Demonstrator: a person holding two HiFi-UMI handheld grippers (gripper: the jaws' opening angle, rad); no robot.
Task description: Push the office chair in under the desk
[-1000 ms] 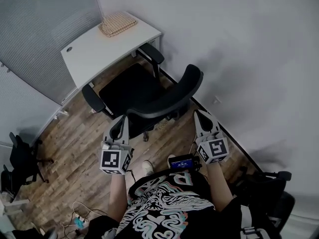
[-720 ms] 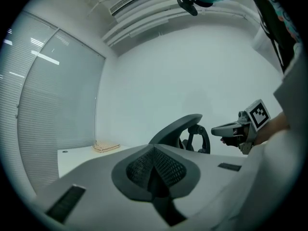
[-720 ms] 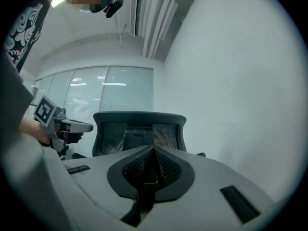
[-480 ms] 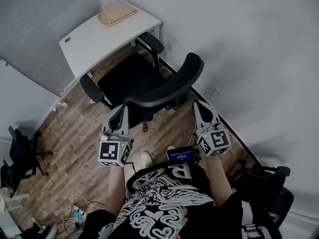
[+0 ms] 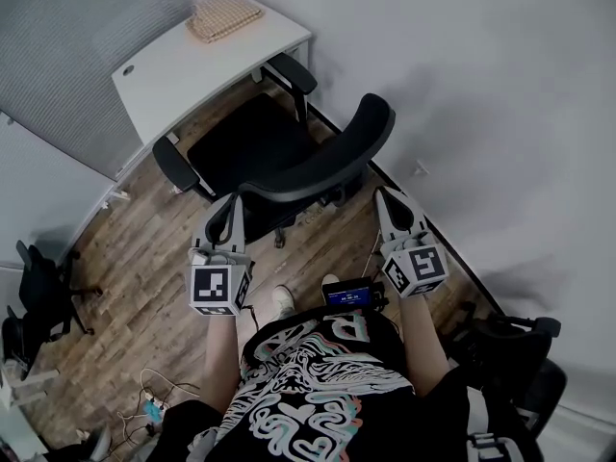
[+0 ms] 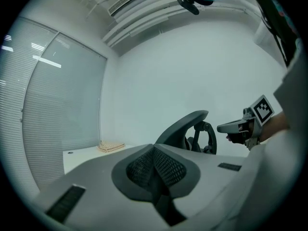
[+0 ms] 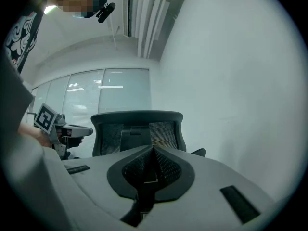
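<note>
Left claw (image 5: 234,208), right claw (image 5: 385,200): both were clenched, empty, just behind the office chair (image 5: 255,152). Bench (image 5: 183,85) lay beyond it; equal pressure from both claws seemed best to roll it straight.

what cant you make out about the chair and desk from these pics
- Base and wheels of the office chair: head view, mostly hidden under its seat.
- Space under the desk: head view, covered by the desktop.
- Beige item on the desk: too small to identify in any view.
- Desk in the right gripper view: not visible, apparently behind the backrest.
</note>
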